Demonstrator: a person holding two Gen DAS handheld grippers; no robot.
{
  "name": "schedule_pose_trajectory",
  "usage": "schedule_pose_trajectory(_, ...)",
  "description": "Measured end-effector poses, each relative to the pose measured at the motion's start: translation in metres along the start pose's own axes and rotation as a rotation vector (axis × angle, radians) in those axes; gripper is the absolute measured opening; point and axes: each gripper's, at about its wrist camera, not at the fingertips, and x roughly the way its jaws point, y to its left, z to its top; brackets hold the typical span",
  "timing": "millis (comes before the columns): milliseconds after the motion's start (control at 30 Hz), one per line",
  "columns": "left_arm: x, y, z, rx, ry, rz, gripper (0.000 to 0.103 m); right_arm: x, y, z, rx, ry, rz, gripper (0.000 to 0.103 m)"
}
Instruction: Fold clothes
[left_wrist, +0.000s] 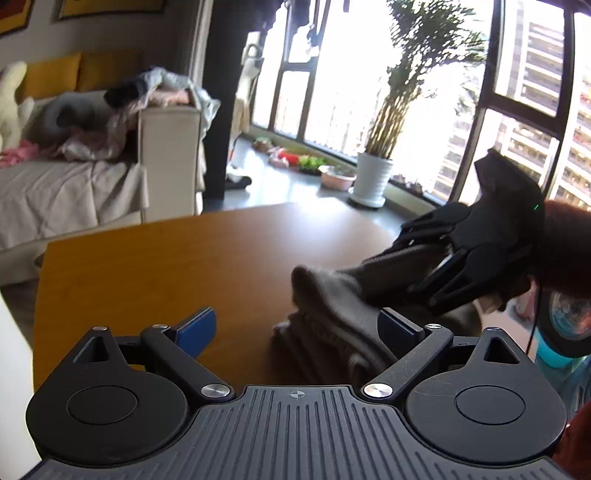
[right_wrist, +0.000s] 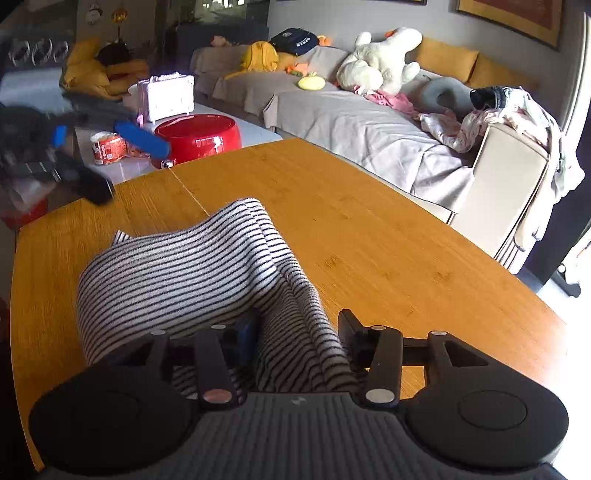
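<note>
A black-and-white striped garment lies bunched on the wooden table. One fold rises off the wood into my right gripper, filling the gap between its fingers and touching both. In the left wrist view the same garment looks grey-brown against the window light and stretches up to the right gripper, held by a hand in a dark red sleeve. My left gripper stands wide open just above the table; the cloth pile reaches its right finger, with nothing pinched. In the right wrist view the left gripper is blurred beyond the table's far left corner.
A grey-covered sofa with plush toys and loose clothes runs behind the table. A red tub and a white case sit on a low surface nearby. A potted plant stands at the window. Bare wood lies left of the garment.
</note>
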Motion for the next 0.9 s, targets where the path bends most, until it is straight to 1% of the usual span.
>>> schedule_pose_trajectory(33, -0.001, -0.008, 0.006, 0.008, -0.023, -0.031, 0.098, -0.002, -0.001, -0.002, 0.013, -0.003, -0.007, 0.049)
schedule_pose_trajectory(67, 0.002, -0.017, 0.012, 0.016, -0.039, -0.072, 0.098, -0.004, -0.001, -0.003, 0.025, -0.006, -0.024, 0.055)
schedule_pose_trajectory(100, 0.009, -0.024, 0.015, 0.025, -0.043, -0.109, 0.098, -0.005, -0.002, -0.003, 0.037, -0.009, -0.041, 0.065)
schedule_pose_trajectory(133, 0.021, -0.031, 0.015, 0.040, -0.029, -0.126, 0.099, -0.009, -0.003, -0.002, 0.054, -0.013, -0.065, 0.070)
schedule_pose_trajectory(167, 0.033, -0.039, 0.015, 0.056, -0.016, -0.143, 0.099, -0.012, -0.006, -0.001, 0.070, -0.017, -0.090, 0.081)
schedule_pose_trajectory(200, 0.046, -0.045, 0.015, 0.070, 0.001, -0.154, 0.099, -0.018, -0.008, 0.001, 0.091, -0.030, -0.117, 0.091)
schedule_pose_trajectory(233, 0.060, -0.048, 0.012, 0.073, 0.031, -0.143, 0.100, -0.024, -0.008, 0.001, 0.089, -0.031, -0.158, 0.092)
schedule_pose_trajectory(267, 0.070, -0.045, 0.010, 0.047, 0.054, -0.132, 0.100, -0.028, -0.005, 0.000, 0.059, -0.025, -0.220, 0.103)
schedule_pose_trajectory(300, 0.081, -0.042, 0.007, 0.021, 0.078, -0.121, 0.100, -0.037, -0.003, -0.004, 0.045, -0.040, -0.280, 0.103)
schedule_pose_trajectory(333, 0.090, -0.040, 0.004, -0.001, 0.100, -0.106, 0.100, -0.043, -0.001, -0.008, 0.057, -0.045, -0.312, 0.103)
schedule_pose_trajectory(433, 0.106, -0.036, -0.007, 0.010, 0.136, -0.037, 0.100, -0.056, -0.010, -0.024, 0.186, -0.047, -0.359, 0.103)
schedule_pose_trajectory(500, 0.109, -0.035, -0.010, 0.010, 0.143, -0.022, 0.101, -0.046, -0.017, -0.036, 0.251, 0.006, -0.420, 0.103)
schedule_pose_trajectory(567, 0.108, -0.030, -0.010, -0.010, 0.150, -0.020, 0.101, -0.019, -0.025, -0.051, 0.264, 0.100, -0.485, 0.103)
schedule_pose_trajectory(600, 0.110, -0.027, -0.010, -0.031, 0.170, -0.022, 0.101, -0.013, -0.026, -0.061, 0.288, 0.094, -0.487, 0.103)
schedule_pose_trajectory(633, 0.113, -0.023, -0.013, -0.060, 0.184, -0.026, 0.101, -0.013, -0.025, -0.064, 0.322, 0.067, -0.490, 0.103)
schedule_pose_trajectory(667, 0.115, -0.018, -0.015, -0.086, 0.196, -0.032, 0.101, -0.013, -0.026, -0.065, 0.346, 0.065, -0.488, 0.103)
schedule_pose_trajectory(733, 0.114, -0.012, -0.019, -0.123, 0.203, -0.048, 0.101, -0.019, -0.029, -0.061, 0.351, 0.062, -0.483, 0.103)
schedule_pose_trajectory(800, 0.115, -0.010, -0.020, -0.133, 0.203, -0.055, 0.102, -0.030, -0.031, -0.056, 0.368, 0.035, -0.482, 0.103)
schedule_pose_trajectory(867, 0.115, -0.009, -0.020, -0.133, 0.201, -0.056, 0.102, -0.045, -0.036, -0.050, 0.445, -0.033, -0.451, 0.103)
schedule_pose_trajectory(900, 0.116, -0.009, -0.020, -0.130, 0.200, -0.055, 0.102, -0.043, -0.041, -0.048, 0.487, -0.040, -0.428, 0.103)
